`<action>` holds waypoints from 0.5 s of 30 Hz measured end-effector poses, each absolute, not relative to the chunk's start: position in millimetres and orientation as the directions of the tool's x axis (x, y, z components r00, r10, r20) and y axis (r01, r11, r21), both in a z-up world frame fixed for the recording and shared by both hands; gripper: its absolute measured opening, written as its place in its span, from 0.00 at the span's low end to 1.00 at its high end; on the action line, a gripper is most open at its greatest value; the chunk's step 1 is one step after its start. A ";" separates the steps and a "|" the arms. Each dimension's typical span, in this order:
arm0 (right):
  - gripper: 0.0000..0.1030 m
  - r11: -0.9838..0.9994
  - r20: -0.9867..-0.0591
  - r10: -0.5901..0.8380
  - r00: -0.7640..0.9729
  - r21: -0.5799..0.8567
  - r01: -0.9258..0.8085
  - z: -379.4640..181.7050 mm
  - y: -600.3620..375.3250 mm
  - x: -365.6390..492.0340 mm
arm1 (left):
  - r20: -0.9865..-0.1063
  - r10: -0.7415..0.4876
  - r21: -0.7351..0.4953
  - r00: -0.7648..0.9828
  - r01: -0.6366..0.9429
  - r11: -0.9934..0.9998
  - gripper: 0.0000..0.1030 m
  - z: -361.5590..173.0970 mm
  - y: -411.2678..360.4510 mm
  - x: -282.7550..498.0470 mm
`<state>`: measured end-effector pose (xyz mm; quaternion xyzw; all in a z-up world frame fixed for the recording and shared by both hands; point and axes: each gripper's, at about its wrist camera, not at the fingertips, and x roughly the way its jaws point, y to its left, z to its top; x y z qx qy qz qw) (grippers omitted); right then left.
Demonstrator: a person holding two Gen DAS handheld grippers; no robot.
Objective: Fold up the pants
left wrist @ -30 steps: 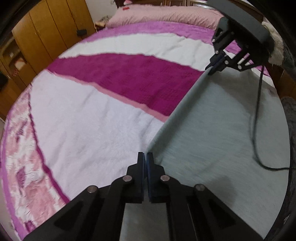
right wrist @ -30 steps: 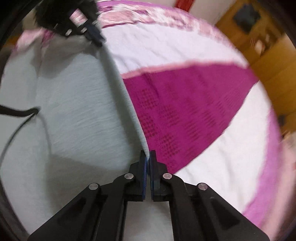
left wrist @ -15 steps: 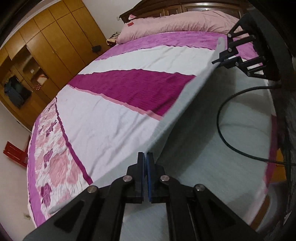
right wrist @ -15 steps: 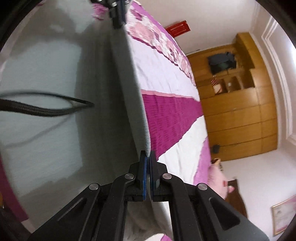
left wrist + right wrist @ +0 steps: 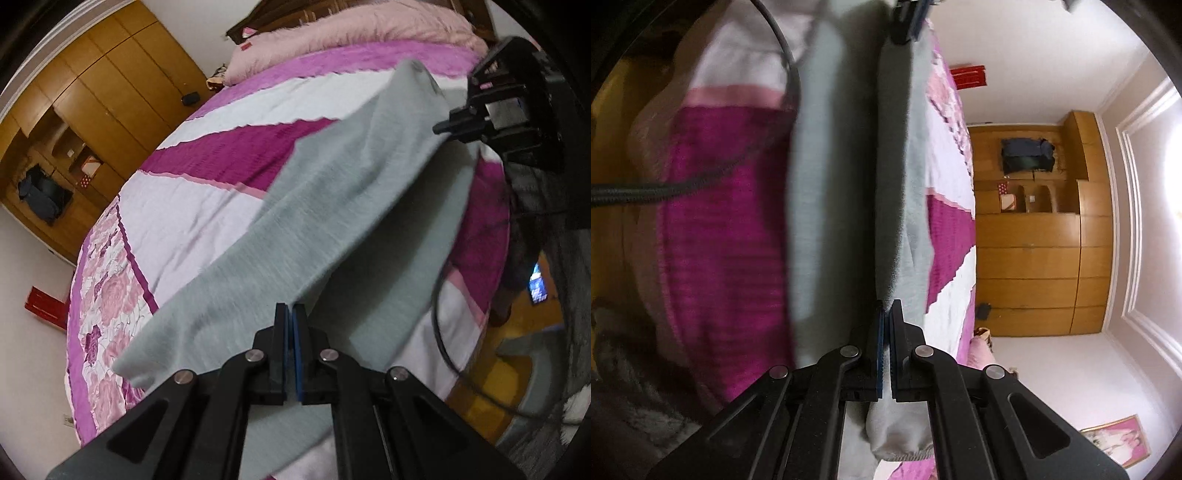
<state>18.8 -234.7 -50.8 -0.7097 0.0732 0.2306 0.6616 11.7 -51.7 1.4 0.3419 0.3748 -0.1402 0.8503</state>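
Note:
The grey pants (image 5: 325,206) hang stretched between my two grippers above the bed. My left gripper (image 5: 290,314) is shut on one end of the raised fold edge. My right gripper (image 5: 443,127) shows at the upper right of the left wrist view, shut on the other end. In the right wrist view the right gripper (image 5: 886,310) pinches the grey pants (image 5: 897,192), and the left gripper (image 5: 910,18) shows at the top holding the far end. One layer drapes toward the bed's middle, the other hangs toward its near edge.
The bed (image 5: 177,206) has a pink, magenta and white striped cover and a pink pillow (image 5: 354,33) at its head. A wooden wardrobe (image 5: 74,122) lines the far wall. A black cable (image 5: 439,317) hangs by the bed's near edge. Yellow floor (image 5: 476,398) lies below.
Both grippers have lifted the pants' edge well above the bed and carried it toward the near side. The cloth now hangs in two layers instead of lying flat.

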 end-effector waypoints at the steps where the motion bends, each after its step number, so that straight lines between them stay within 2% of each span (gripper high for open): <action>1: 0.00 -0.134 -0.411 0.203 0.889 -0.911 -0.390 -56.4 -233.3 16.4 | -0.735 0.022 0.481 0.677 0.498 0.721 0.02 -1.7 -53.1 8.6; 7: 0.00 -0.116 -0.374 0.202 0.905 -0.927 -0.357 -56.4 -238.3 8.3 | -0.713 0.042 0.534 0.700 0.503 0.680 0.02 -10.1 -66.6 -19.5; 15: 0.00 -0.190 -0.399 0.212 0.892 -0.913 -0.362 -80.2 -232.4 -2.0 | -0.728 0.056 0.550 0.684 0.533 0.644 0.02 -18.9 -72.0 -31.7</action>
